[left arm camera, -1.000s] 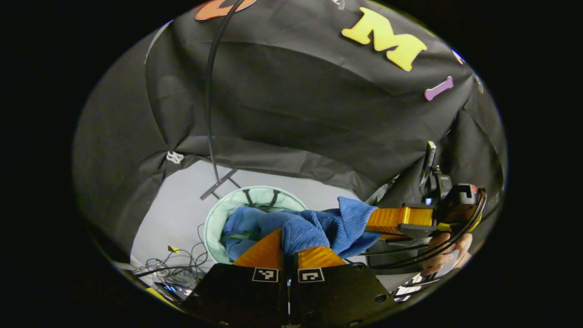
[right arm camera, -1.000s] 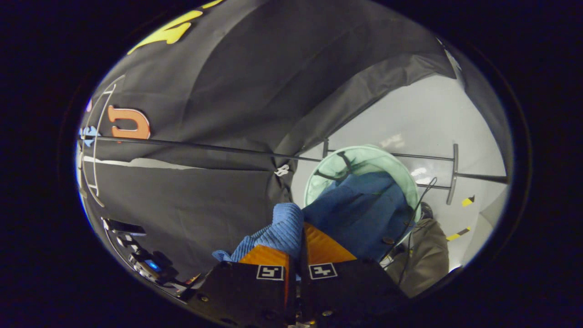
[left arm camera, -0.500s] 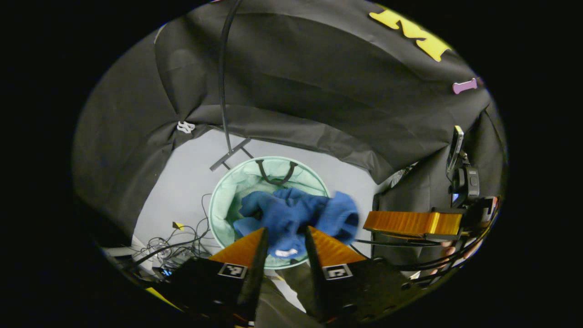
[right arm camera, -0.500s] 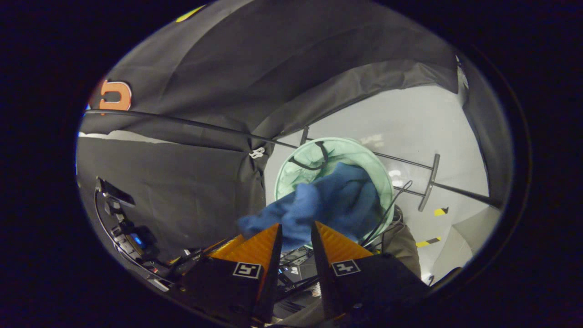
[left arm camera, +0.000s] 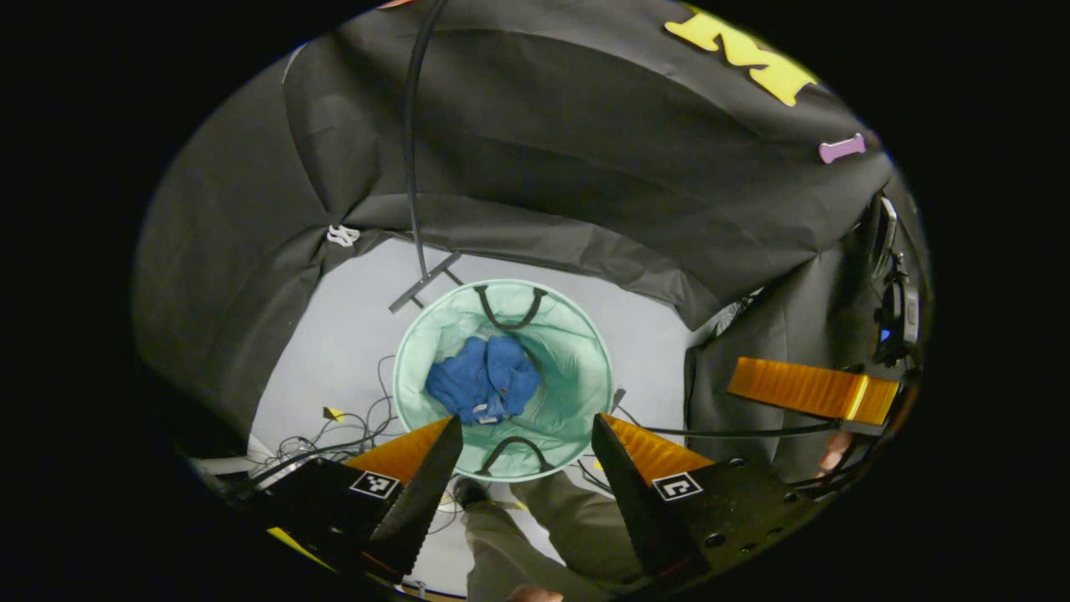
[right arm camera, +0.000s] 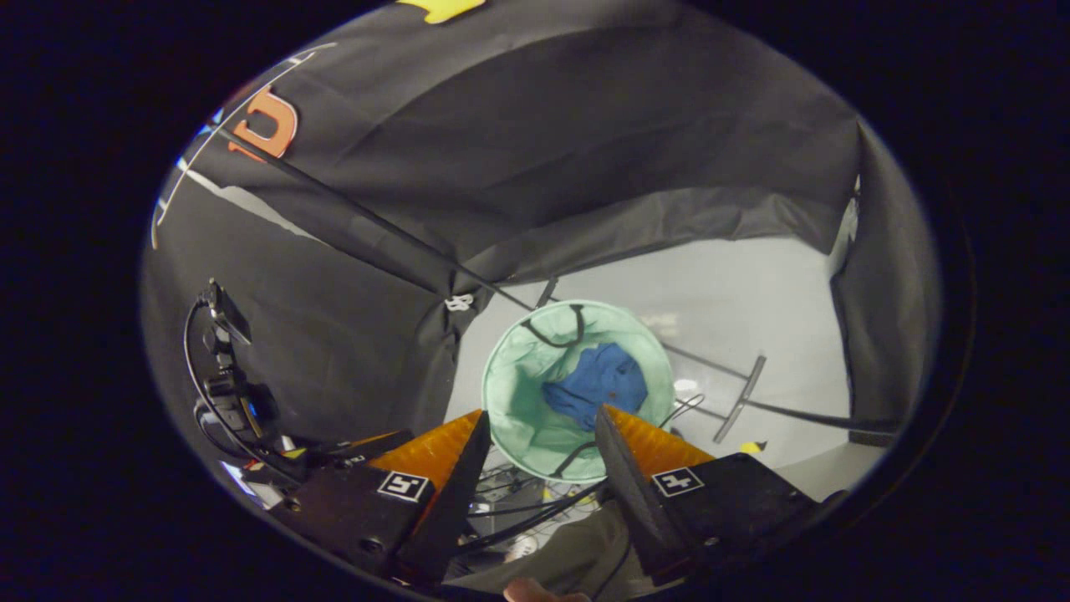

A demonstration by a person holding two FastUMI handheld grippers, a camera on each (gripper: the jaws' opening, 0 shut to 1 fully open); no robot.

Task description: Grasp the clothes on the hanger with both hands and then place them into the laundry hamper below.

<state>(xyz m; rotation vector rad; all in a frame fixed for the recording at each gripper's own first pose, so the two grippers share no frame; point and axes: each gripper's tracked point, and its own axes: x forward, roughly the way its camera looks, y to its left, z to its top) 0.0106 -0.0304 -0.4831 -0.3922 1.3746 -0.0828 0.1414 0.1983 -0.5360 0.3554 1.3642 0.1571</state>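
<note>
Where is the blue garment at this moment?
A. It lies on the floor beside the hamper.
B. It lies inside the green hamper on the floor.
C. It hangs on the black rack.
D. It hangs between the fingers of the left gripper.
B: the blue garment lies crumpled at the bottom of the green hamper, and the left gripper and the right gripper are both open above it.
</note>
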